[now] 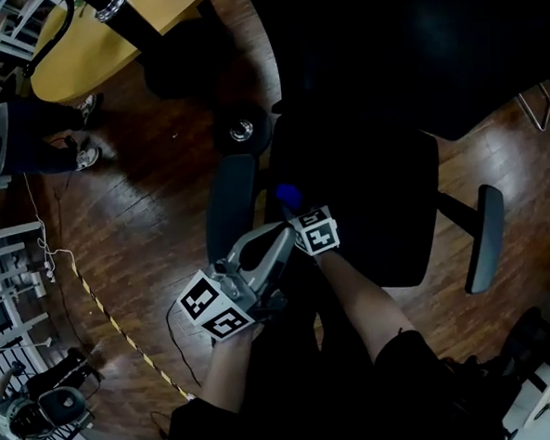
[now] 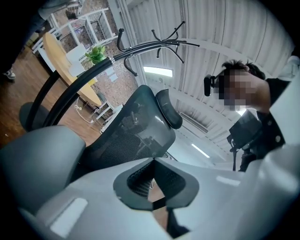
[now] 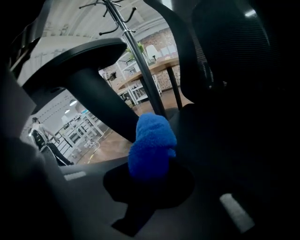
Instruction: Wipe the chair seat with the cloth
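Fluffy blue cloth point(image 3: 152, 143) pinched between jaws of right gripper point(image 3: 151, 174), at left edge of black office chair seat point(image 1: 371, 195), beside dark padded armrest point(image 1: 229, 203). Left gripper point(image 2: 153, 161) just nearer, jaws pressed together, empty.

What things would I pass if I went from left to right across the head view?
A person's shoes → first armrest → blue cloth → chair seat → second armrest.
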Demonstrator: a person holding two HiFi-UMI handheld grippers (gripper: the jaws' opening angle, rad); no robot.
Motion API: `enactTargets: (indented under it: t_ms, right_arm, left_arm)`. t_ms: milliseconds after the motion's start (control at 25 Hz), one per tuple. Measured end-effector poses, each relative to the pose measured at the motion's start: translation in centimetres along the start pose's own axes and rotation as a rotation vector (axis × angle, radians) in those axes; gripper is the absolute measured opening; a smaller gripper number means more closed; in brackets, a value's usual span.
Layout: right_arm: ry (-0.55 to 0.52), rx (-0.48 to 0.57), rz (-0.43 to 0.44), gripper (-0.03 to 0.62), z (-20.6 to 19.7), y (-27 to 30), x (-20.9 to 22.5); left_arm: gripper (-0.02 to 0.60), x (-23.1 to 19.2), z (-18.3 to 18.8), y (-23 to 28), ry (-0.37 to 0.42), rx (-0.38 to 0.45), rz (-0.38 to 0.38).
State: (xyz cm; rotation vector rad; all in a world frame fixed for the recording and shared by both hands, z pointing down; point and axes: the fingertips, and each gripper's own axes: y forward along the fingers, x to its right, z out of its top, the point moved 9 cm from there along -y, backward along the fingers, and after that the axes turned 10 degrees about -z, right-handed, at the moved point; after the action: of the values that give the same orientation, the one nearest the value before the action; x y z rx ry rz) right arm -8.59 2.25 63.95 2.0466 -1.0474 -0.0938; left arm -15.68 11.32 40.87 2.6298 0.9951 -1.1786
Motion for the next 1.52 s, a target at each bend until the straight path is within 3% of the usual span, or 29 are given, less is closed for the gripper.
enactTargets:
  t_ms: [200,440,600,720,880,1160,1280,1520]
  right_arm:
    - [0.046,-0.05,-0.179,0.038,-3.0,-2.4,6.0]
    - [0.174,-0.08,-0.455,0.038,-6.8,-11.1,16.9]
    - [0.206,-0.088,-0.594,0.038,-8.2,-16.9,22.1]
    - [0.238,-0.072,-0.646,0.037,-9.4,-20.1,25.2]
    - [0.289,-0.045,-0.65,0.037,-10.2,-20.7,25.8]
    - [0.283,-0.023,-0.663,0.038,-9.3,-20.1,24.3]
    - [0.262,-0.004,-0.549,0.038,-7.9,-16.6,20.5]
    - [0.19,-0.03,-0.19,0.038,-4.9,-7.8,6.6]
  left_arm:
    - [-0.008,-0.1,-0.2,0.6,-0.001,-0.011,-0.022]
    - [-0.008,0.0,-0.5,2.9,-0.01,-0.048,-0.066]
    - [-0.008,0.0,-0.6,4.4,-0.013,-0.077,-0.111]
    - [-0.008,0.3,-1.4,6.2,-0.019,-0.099,-0.127]
    - [-0.008,0.4,-1.7,7.2,-0.023,-0.116,-0.139]
    - [-0.008,0.3,-1.0,6.5,-0.014,-0.097,-0.119]
    - [-0.008,0.1,-0.3,5.9,-0.006,-0.075,-0.097]
    - [-0.008,0.2,1.2,3.3,0.023,-0.029,-0.04]
